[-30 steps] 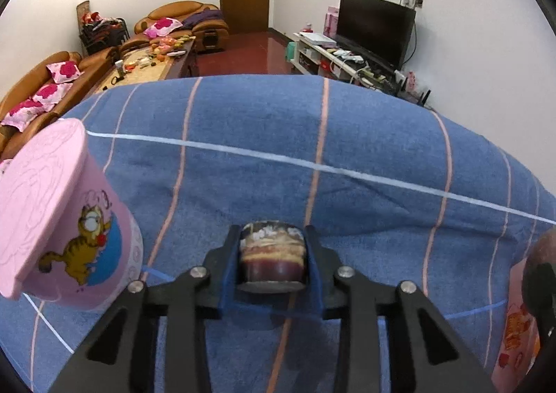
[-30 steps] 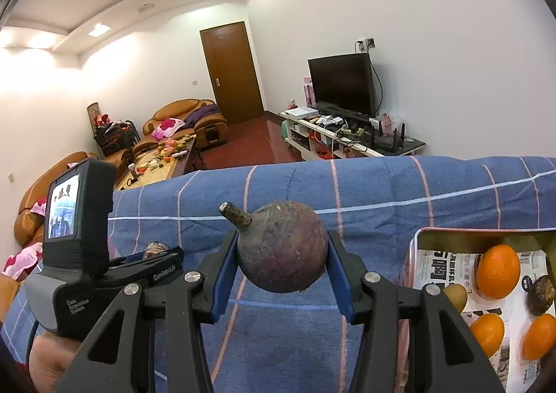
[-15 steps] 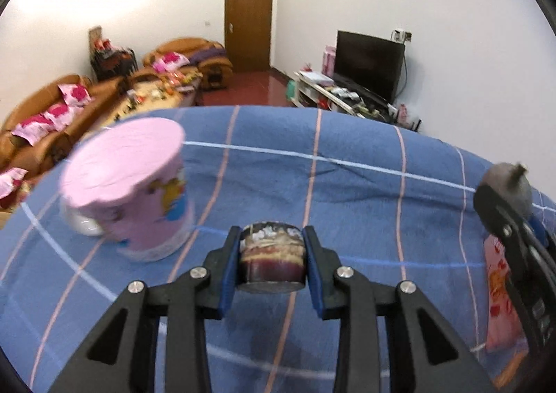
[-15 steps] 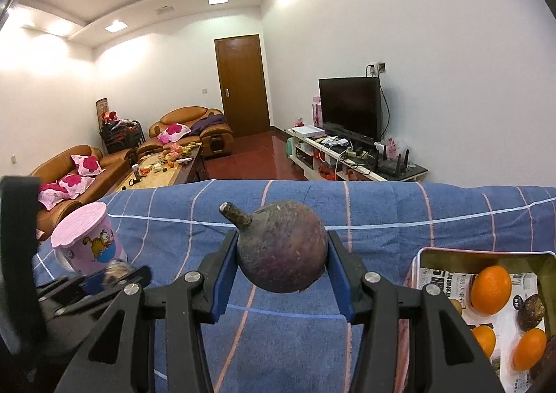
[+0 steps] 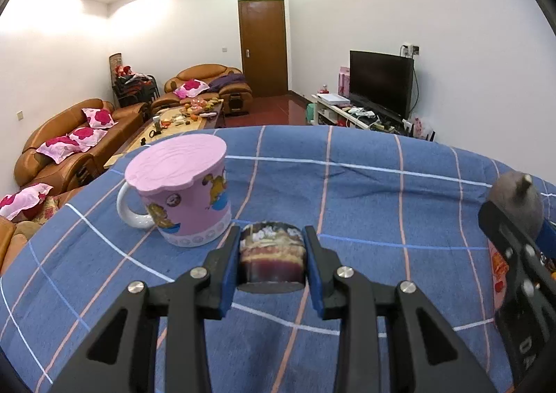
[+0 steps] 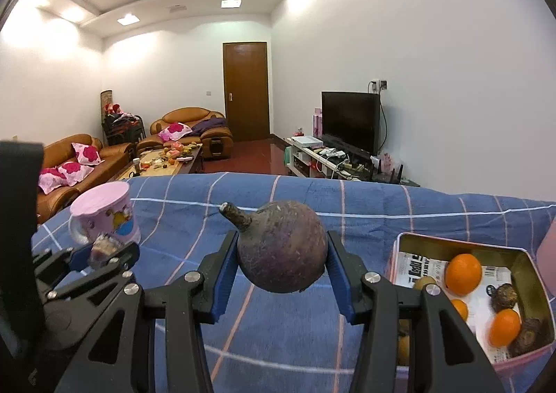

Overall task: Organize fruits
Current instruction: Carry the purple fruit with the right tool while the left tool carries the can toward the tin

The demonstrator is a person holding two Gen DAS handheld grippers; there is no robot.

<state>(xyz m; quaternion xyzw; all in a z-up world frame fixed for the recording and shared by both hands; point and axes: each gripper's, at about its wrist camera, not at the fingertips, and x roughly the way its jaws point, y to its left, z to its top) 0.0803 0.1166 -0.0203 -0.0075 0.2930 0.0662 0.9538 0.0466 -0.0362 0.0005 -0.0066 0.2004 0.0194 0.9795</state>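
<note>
A blue checked cloth [image 5: 365,191] is covering the tabletop, with sofas [image 6: 80,156] and a television [image 6: 349,120] lying beyond. The left tongs [image 5: 272,254] are gripping a small dark fruit [image 5: 272,255]; the right tongs [image 6: 281,254] are clasping a stemmed purple fruit [image 6: 281,250].

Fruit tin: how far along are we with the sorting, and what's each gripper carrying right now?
Partly done. The tin already holds several oranges and a few dark fruits. In hand: the right gripper is shut on a round dark fruit with a stem, and the left gripper is shut on a cut dark fruit piece, both above the blue cloth. Left: both still need placing. The lidded pink mug stands untouched.
</note>
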